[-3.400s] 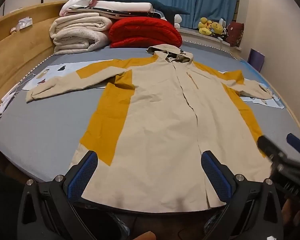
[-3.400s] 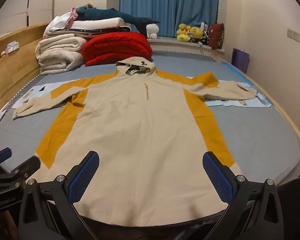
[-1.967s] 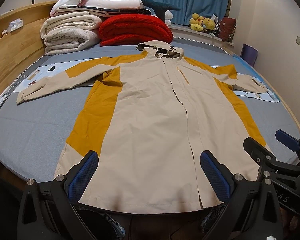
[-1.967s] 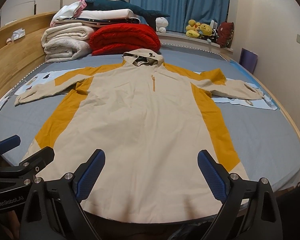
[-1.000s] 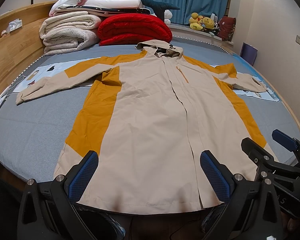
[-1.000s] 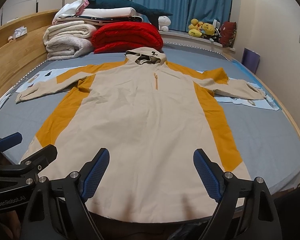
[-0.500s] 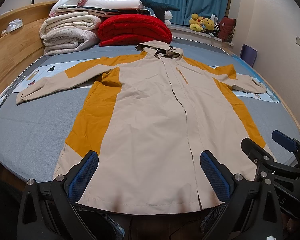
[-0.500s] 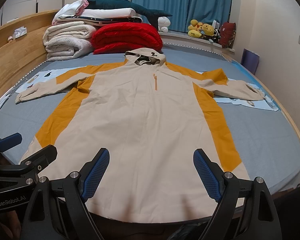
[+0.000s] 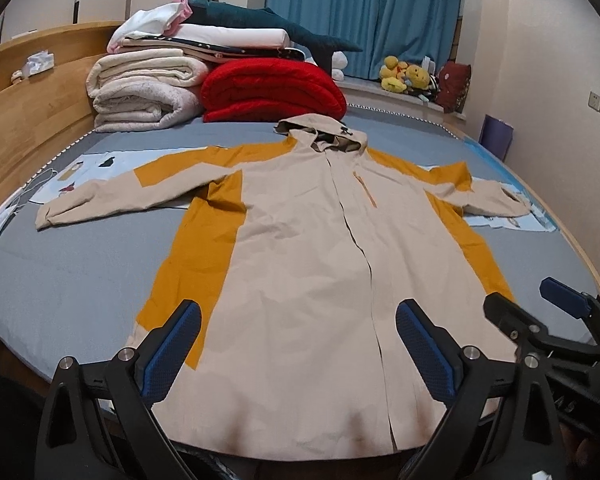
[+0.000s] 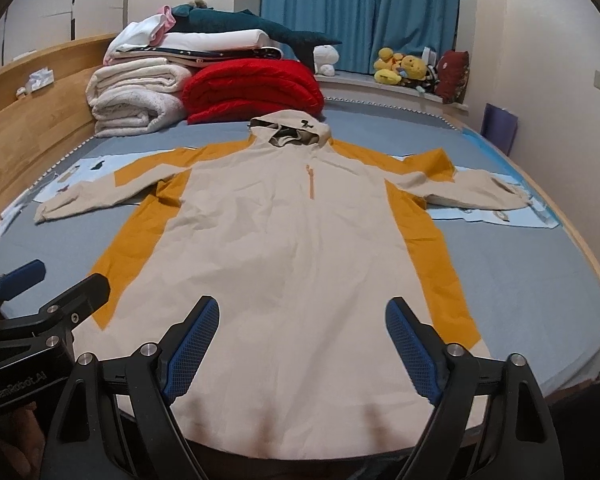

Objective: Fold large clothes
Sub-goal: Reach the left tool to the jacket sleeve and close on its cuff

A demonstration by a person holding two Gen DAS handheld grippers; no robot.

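Note:
A long beige coat (image 9: 308, 264) (image 10: 292, 256) with mustard side panels lies flat, front up, on the grey bed, its sleeves spread out and its hood towards the far end. My left gripper (image 9: 298, 354) hangs open over the hem, left of the front opening, with nothing between its blue pads. My right gripper (image 10: 302, 350) also stands open above the hem, nothing between its fingers. Each gripper shows at the other view's edge: the right one (image 9: 540, 308), the left one (image 10: 56, 284).
Folded white quilts (image 9: 144, 92), a red blanket (image 9: 272, 92) and a dark plush shark (image 10: 252, 24) are stacked at the bed's far end. A wooden headboard (image 9: 28, 120) runs along the left. Light-blue printed sheets (image 10: 500, 212) lie under the sleeves. Plush toys (image 10: 400, 66) sit by the blue curtain.
Both views have shifted only slightly. The right gripper's jaws stand a little narrower than two seconds ago. The coat has not moved.

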